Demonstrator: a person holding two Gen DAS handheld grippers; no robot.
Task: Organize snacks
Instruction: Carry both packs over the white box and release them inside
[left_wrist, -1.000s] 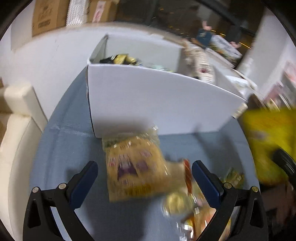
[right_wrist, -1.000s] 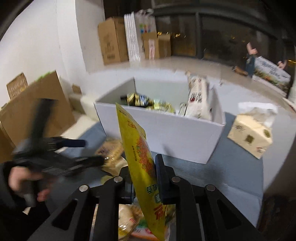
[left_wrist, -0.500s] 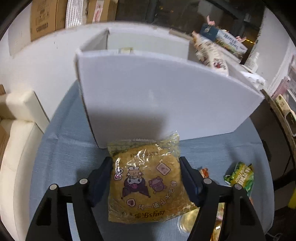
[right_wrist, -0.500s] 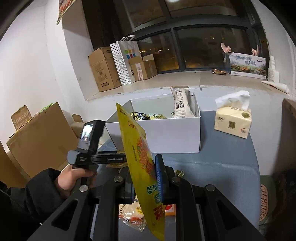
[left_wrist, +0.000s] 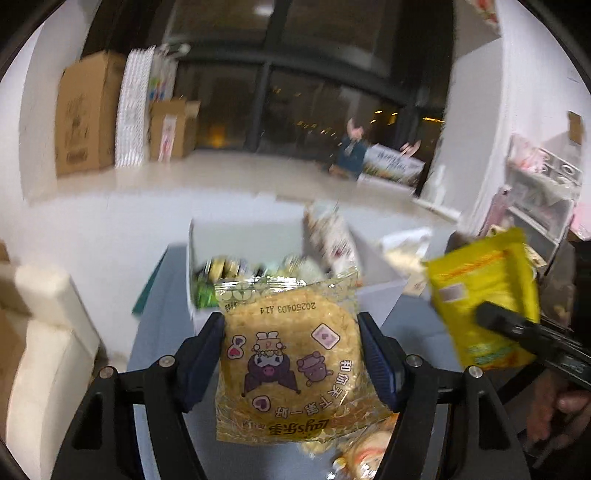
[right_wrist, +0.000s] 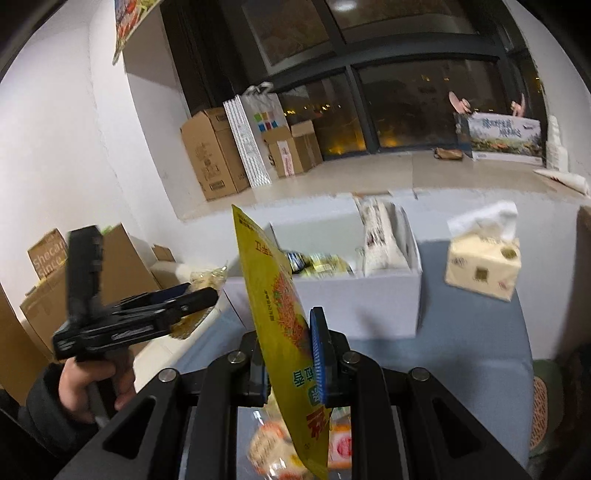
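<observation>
My left gripper (left_wrist: 291, 354) is shut on a clear cartoon-printed snack pack (left_wrist: 291, 362) and holds it in the air in front of the white box (left_wrist: 373, 295). The left gripper also shows in the right wrist view (right_wrist: 192, 299). My right gripper (right_wrist: 291, 354) is shut on a yellow snack bag (right_wrist: 284, 314), held edge-on above the blue table; the bag shows at the right of the left wrist view (left_wrist: 484, 295). The white box (right_wrist: 354, 306) holds several snacks, with a tall white pack (right_wrist: 380, 236) standing at its right end.
A tissue box (right_wrist: 484, 266) sits on the blue tablecloth (right_wrist: 476, 343) right of the white box. Loose snack packs (right_wrist: 273, 446) lie on the table under my right gripper. Cardboard boxes (right_wrist: 214, 158) stand on the window ledge and at the left.
My left gripper has lifted the cartoon snack pack off the table, up to the box rim. My right gripper keeps the yellow bag raised and has come a little closer to the box.
</observation>
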